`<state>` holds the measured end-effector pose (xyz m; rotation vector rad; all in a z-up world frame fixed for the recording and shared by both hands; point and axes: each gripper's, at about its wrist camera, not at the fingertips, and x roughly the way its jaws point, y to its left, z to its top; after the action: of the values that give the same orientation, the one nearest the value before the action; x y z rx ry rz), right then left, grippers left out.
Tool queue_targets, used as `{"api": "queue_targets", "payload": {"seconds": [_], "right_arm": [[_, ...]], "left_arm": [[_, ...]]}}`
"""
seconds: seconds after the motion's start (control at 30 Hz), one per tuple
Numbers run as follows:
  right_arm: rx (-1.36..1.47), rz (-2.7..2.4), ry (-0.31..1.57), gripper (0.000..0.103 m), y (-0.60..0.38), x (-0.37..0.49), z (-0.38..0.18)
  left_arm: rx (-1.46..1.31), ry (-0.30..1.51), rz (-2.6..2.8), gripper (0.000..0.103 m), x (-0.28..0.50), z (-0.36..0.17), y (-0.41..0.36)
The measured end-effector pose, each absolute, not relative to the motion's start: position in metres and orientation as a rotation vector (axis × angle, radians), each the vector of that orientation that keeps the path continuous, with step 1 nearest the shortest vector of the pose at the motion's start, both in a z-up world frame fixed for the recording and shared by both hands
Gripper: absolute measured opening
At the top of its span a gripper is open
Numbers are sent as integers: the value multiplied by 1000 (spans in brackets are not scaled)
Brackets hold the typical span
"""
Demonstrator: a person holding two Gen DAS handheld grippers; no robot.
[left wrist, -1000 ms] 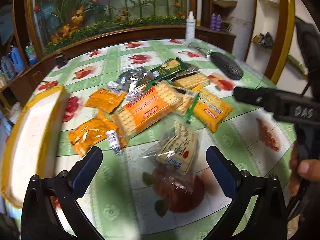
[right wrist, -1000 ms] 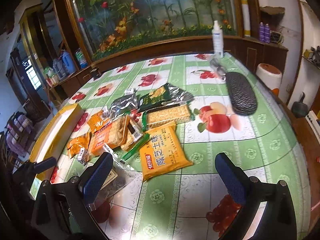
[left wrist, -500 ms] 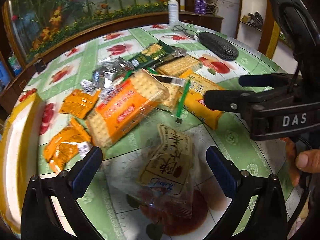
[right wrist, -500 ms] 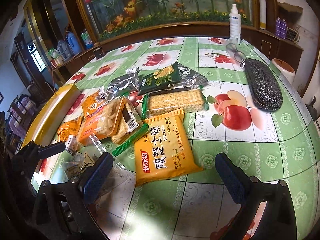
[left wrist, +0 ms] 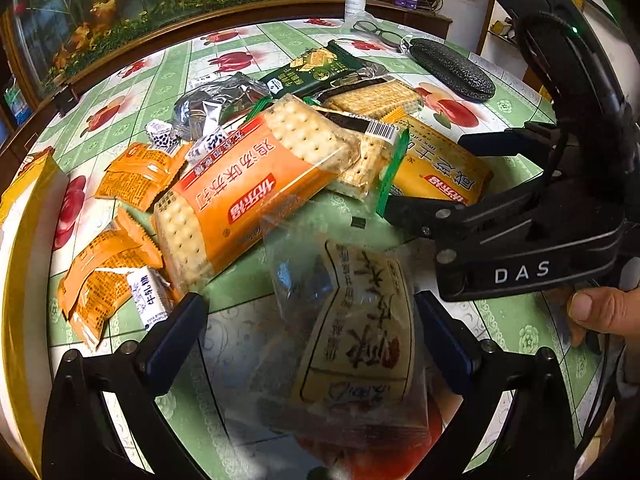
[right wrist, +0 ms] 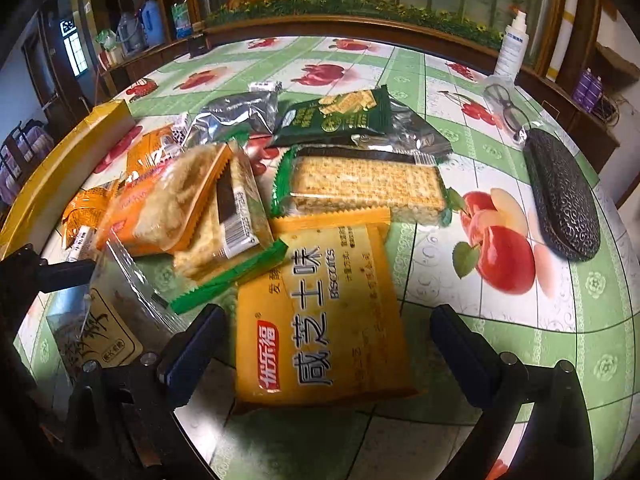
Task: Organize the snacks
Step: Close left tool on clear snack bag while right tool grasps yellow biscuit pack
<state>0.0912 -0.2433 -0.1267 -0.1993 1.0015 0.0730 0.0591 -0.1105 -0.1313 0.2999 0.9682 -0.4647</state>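
Snack packs lie in a heap on the fruit-print tablecloth (left wrist: 168, 80). My left gripper (left wrist: 310, 340) is open, low over a clear bag with a cream label (left wrist: 352, 320) that lies between its fingers. An orange cracker pack (left wrist: 248, 192) sits just beyond it. My right gripper (right wrist: 328, 344) is also open, its fingers either side of the near end of a yellow biscuit pack (right wrist: 320, 312). In the left wrist view the right gripper (left wrist: 424, 174) comes in from the right over that yellow pack (left wrist: 440, 168). A hand (left wrist: 600, 312) holds it.
A yellow-rimmed box (right wrist: 60, 168) stands at the left table edge. A green cracker pack (right wrist: 360, 188), a dark green pack (right wrist: 340, 120), a silver pouch (right wrist: 236, 116) and small orange packets (left wrist: 136, 176) fill the middle. A black glasses case (right wrist: 560, 200), glasses (right wrist: 504, 108) and a spray bottle (right wrist: 512, 48) are far right.
Both grippers have moved forward and down toward the heap: the left onto the clear bag, the right onto the yellow biscuit pack. Both stayed open.
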Motion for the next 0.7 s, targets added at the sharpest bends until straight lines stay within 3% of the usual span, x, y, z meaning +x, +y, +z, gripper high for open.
{"api": "queue_targets", "payload": {"seconds": [0.3,0.43,0.5,0.53,0.57,0.67,0.7], "right_arm": [[-212,88,999,99,-245,93,-125],[-215,94,986,73,-242,91,-120],[-220,88,988,72,-240,91,-119],[-217,89,986,72,-240,91,-119],[-214,89,982,72,-240,91,-119],[-205,82,972,71,-241,86,-119],[-198,84,970,71,-241,84,-119]], "left_arm": [[284,998,-437,103,73,-130,-116],[280,1009,-430,103,75,-130,-117],[258,985,-415,103,74,-130,-115],[252,972,-422,89,73,-127,-114],[253,945,-428,62,71,-122,-114],[243,939,-428,52,68,-117,-109],[225,941,-431,43,66,-116,-106]]}}
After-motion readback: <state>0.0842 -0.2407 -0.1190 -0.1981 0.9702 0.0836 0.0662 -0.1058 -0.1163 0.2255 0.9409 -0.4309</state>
